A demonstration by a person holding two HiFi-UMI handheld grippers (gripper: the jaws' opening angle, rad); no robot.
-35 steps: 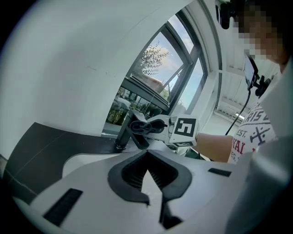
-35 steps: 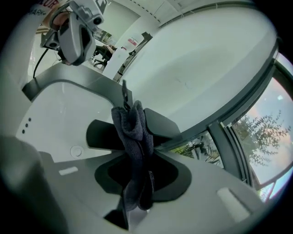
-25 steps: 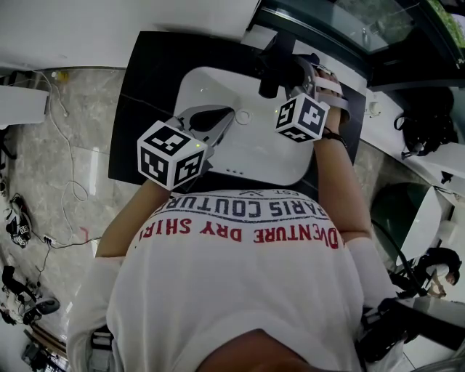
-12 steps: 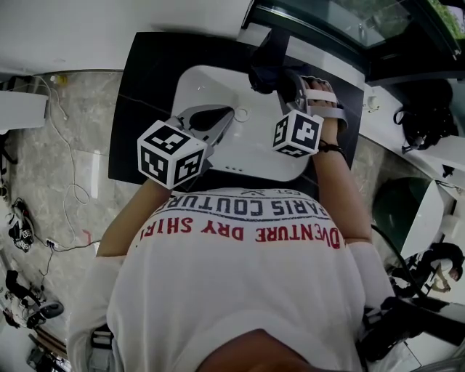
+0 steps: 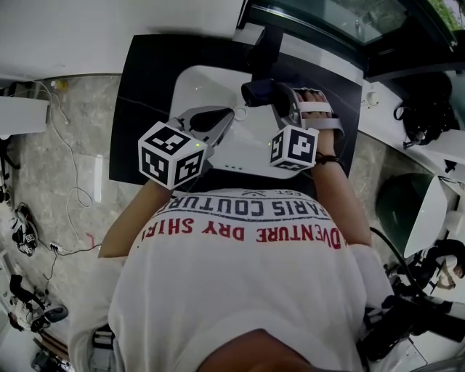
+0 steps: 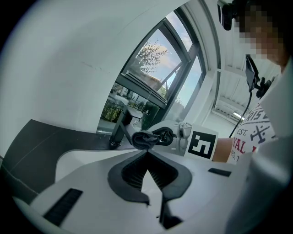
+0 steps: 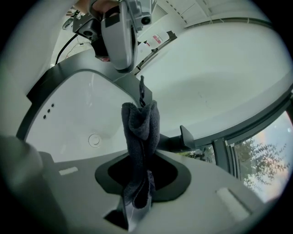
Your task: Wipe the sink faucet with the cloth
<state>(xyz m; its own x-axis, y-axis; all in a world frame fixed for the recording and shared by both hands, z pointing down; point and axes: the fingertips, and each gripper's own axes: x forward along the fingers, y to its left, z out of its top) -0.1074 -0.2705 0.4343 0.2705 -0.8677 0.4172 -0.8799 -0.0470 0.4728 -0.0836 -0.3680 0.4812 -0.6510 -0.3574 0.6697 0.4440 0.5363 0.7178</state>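
A black faucet (image 5: 264,48) stands at the back of the white sink (image 5: 195,81). My right gripper (image 5: 270,93) is shut on a dark grey cloth (image 5: 254,92), which hangs at the faucet's spout end over the basin. In the right gripper view the cloth (image 7: 140,132) is bunched between the jaws, with the faucet (image 7: 177,140) just behind it. My left gripper (image 5: 225,118) hovers over the basin's left side, shut and empty. In the left gripper view, past my left gripper (image 6: 146,154), are the faucet (image 6: 119,130) and the cloth (image 6: 143,139).
The sink sits in a black countertop (image 5: 149,87) below a window (image 5: 341,18). The drain (image 5: 240,115) lies between the two grippers. Cables and gear lie on the marble floor (image 5: 51,167) at the left. A black bag (image 5: 429,109) sits at the right.
My right gripper has carried the cloth from near the faucet's body down toward its spout end and closer to me. The left gripper has stayed put.
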